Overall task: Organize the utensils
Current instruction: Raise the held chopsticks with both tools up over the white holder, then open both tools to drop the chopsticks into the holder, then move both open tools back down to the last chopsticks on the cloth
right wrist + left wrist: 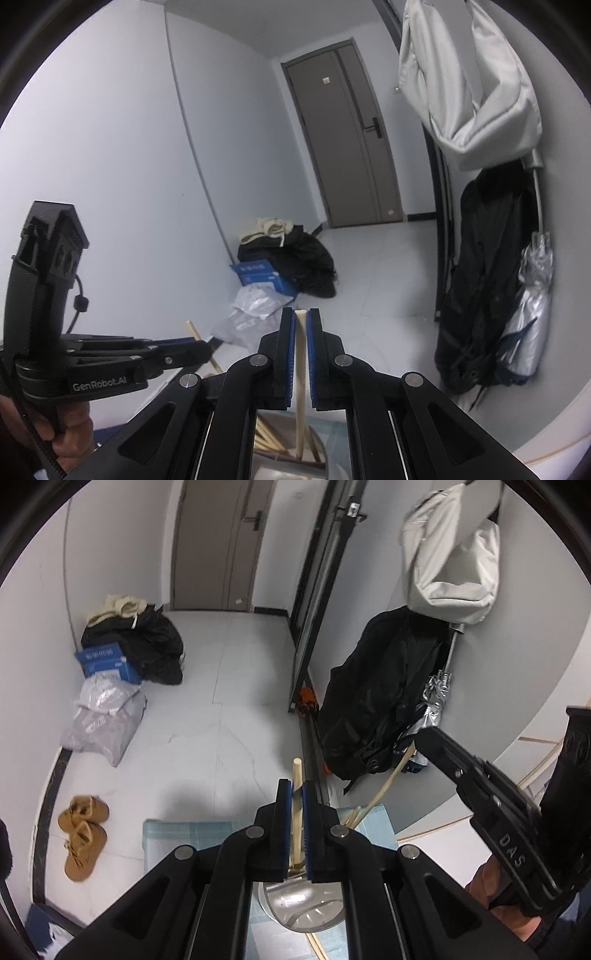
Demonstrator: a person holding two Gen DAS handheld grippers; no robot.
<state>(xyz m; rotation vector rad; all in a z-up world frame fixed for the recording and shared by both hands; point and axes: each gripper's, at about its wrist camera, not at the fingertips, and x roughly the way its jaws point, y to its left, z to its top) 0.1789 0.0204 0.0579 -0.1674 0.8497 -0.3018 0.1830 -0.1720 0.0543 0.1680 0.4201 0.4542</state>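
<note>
My left gripper (pixel 296 786) is shut on a pale wooden chopstick (pixel 296 771) whose tip sticks up past the blue pads. Under it stands a shiny metal utensil holder (pixel 295 904) on a light blue mat (pixel 177 834). Several more chopsticks (pixel 354 814) lean out of the holder. My right gripper (pixel 301 314) is shut on another wooden chopstick (pixel 300 354), whose lower end reaches into the metal holder (pixel 266 472) among other chopsticks (pixel 267 435). Each gripper shows in the other's view: the right gripper (pixel 421 738) at the right, the left gripper (pixel 208 347) at the left.
A pile of dark clothes (pixel 147 646), a blue box (pixel 107 662) and plastic bags (pixel 103 720) lie on the floor by the wall. Brown shoes (pixel 83 834) sit near the mat. A black bag (pixel 376 694) and a white jacket (pixel 450 561) hang at right. A grey door (pixel 347 140) is at the back.
</note>
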